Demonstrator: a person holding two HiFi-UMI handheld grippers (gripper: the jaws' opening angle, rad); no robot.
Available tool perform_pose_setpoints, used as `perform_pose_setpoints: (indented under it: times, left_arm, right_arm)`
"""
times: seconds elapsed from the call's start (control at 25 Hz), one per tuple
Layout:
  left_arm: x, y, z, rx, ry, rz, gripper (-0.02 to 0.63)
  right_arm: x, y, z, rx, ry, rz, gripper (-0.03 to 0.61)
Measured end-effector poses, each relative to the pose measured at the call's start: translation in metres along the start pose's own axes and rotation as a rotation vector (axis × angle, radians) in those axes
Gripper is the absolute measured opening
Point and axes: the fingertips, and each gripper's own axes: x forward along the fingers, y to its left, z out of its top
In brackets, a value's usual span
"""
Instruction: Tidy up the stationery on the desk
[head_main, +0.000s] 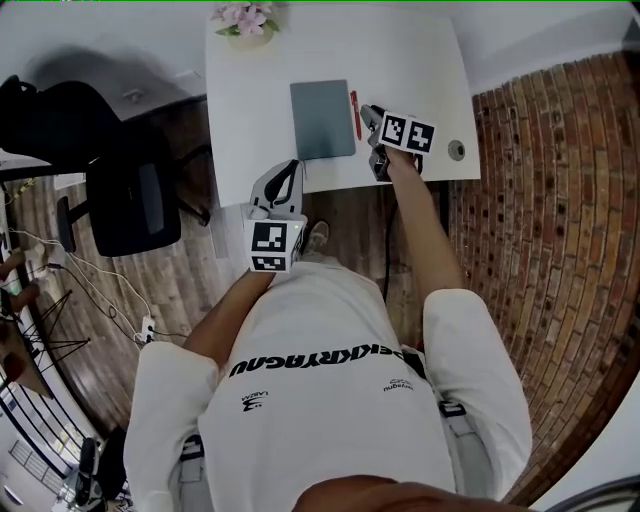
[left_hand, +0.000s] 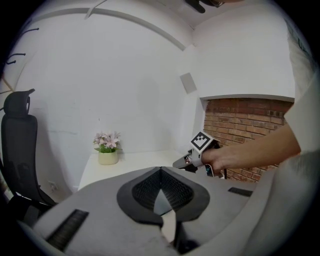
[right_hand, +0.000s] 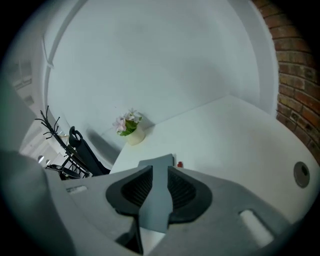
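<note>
Bench nearly tidy: notebook and pen side by side

Your notebook (head_main: 322, 120) lies flat mid-bench (head_main: 420, 60) with the pen (head_main: 355, 113) just beside its right edge, so little looks left to do. Your right gripper (right_hand: 160, 167) hovers with fingers partly apart, gripping nothing. The notebook shows through their gap, below and ahead. Your left gripper (left_hand: 161, 171) is closed and empty, off the bench's front edge.

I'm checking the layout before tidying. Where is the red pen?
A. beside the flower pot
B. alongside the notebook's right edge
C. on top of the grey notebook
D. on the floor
B: the red pen lies on the desk along the right edge of the grey notebook.
</note>
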Motion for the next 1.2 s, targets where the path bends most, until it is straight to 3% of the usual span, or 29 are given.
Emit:
perform_pose_setpoints:
  times: [0.28,0.36,0.48,0.68,0.84,1.2]
  left_arm:
    - [-0.01,-0.003,0.019,0.015,-0.04,0.0,-0.003]
    - [-0.011,-0.008,0.026,0.026,-0.052,-0.007,-0.003]
    - [-0.01,-0.015,0.036,0.039,-0.072,-0.02,-0.003]
    - [-0.011,-0.018,0.048,0.059,-0.098,-0.032,-0.003]
    - [-0.014,-0.022,0.052,0.08,-0.106,-0.046,-0.003]
    - [-0.02,-0.028,0.059,0.105,-0.137,-0.052,-0.002]
  right_arm:
    - [-0.068,0.047,0.018,-0.06,-0.223,0.038,0.042]
    - [-0.087,0.062,0.021,-0.078,-0.282,0.049,0.001]
    - [-0.112,0.083,0.017,-0.132,-0.353,0.051,-0.003]
    - [-0.134,0.117,-0.003,-0.235,-0.423,0.104,-0.003]
    - [-0.151,0.134,-0.009,-0.32,-0.493,0.091,-0.003]
    - [-0.178,0.147,-0.013,-0.331,-0.567,0.051,-0.003]
